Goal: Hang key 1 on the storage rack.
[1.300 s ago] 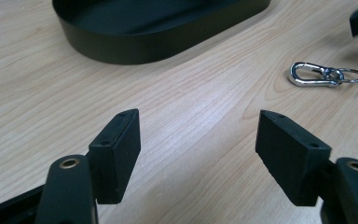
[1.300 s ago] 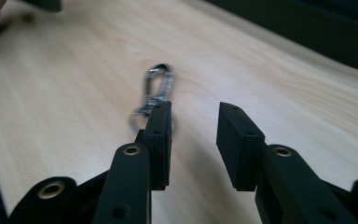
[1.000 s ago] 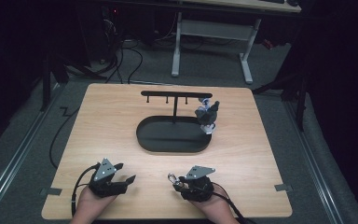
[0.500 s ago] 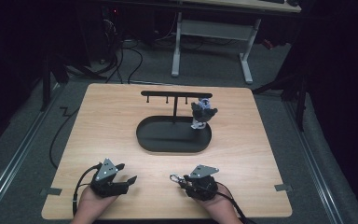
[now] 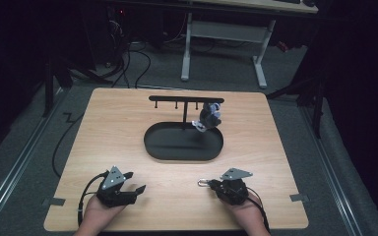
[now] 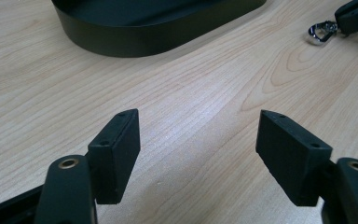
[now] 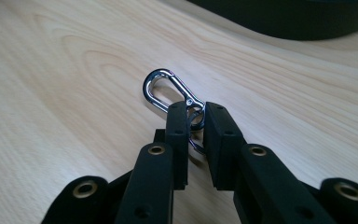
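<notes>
One small chrome snap hook (image 5: 204,183) lies on the tabletop (image 5: 275,147), jutting from the right claw (image 5: 215,185) toward nine o'clock in the high view; the left claw (image 5: 137,190) rests apart.

Left claw view: its jaws gape wide, nothing between them, hook at one o'clock.

Right claw view: jaws, just closing, pinch the hook's (image 7: 170,91) swivel ring at twelve o'clock. Judged light, rigid, slippery; that ring is the best hold.

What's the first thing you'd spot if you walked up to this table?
Probably the shiny silver clip, pinched at its ring end between the jaws of the right gripper near the table's front edge. Next, the black oval tray in the middle of the wooden table, with a hook rack rising behind it and a small grey-blue thing hanging there. The left gripper is open, holding nothing.
</notes>
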The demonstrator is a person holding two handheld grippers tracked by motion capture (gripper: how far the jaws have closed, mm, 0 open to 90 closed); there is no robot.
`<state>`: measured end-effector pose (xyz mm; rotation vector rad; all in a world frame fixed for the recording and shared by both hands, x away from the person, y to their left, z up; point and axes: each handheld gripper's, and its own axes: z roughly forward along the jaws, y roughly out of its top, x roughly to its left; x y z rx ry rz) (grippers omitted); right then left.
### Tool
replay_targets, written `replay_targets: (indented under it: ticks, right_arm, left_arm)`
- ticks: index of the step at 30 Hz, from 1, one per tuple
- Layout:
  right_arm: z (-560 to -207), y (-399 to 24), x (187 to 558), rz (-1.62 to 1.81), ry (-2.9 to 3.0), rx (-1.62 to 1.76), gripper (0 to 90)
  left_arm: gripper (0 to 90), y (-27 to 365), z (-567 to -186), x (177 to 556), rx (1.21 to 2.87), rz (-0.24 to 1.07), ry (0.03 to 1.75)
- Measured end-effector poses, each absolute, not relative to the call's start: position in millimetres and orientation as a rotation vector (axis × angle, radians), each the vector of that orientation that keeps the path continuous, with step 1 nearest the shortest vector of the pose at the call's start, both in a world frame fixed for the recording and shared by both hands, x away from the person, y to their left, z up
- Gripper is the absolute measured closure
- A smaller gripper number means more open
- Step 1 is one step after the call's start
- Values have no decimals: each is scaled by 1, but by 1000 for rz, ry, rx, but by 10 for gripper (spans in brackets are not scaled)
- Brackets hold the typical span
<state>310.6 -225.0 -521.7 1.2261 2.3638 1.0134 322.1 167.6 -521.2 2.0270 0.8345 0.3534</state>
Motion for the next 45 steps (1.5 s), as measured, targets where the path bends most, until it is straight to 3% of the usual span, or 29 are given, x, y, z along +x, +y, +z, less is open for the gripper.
replay_targets:
  ticks: [10, 18, 20, 21, 24, 28, 32, 35, 40, 42, 44, 45]
  right_arm:
    - [-516, -260, 311, 1053, 2261, 1346, 844]
    - [-514, -271, 314, 1054, 2231, 1383, 822]
    - [-513, -272, 313, 1069, 2239, 1379, 730]
    - [-513, -272, 312, 1074, 2244, 1376, 610]
    - [-516, -269, 313, 1048, 2270, 1354, 488]
    - [-521, -265, 319, 1013, 2307, 1317, 460]
    - [-524, -262, 320, 971, 2333, 1276, 487]
    - [-523, -262, 319, 965, 2323, 1279, 604]
    - [-521, -262, 315, 984, 2329, 1273, 609]
    - [-519, -263, 314, 1022, 2325, 1294, 708]
    - [-519, -264, 313, 1067, 2323, 1325, 693]
    - [-519, -264, 313, 1051, 2324, 1323, 733]
  left_arm:
    - [311, 164, -522, 323, 2038, 347, 821]
    - [311, 164, -522, 324, 2039, 340, 819]
    - [311, 164, -522, 324, 2037, 342, 818]
    - [311, 164, -521, 323, 2035, 340, 816]
    - [311, 164, -522, 324, 2041, 334, 812]
    - [311, 163, -523, 323, 2049, 333, 811]
    - [311, 164, -523, 323, 2049, 332, 816]
    - [311, 165, -524, 324, 2048, 326, 818]
    - [311, 163, -523, 324, 2052, 323, 812]
    - [311, 163, -523, 324, 2052, 324, 810]
    - [311, 162, -523, 324, 2055, 320, 808]
    - [311, 162, -523, 324, 2057, 320, 806]
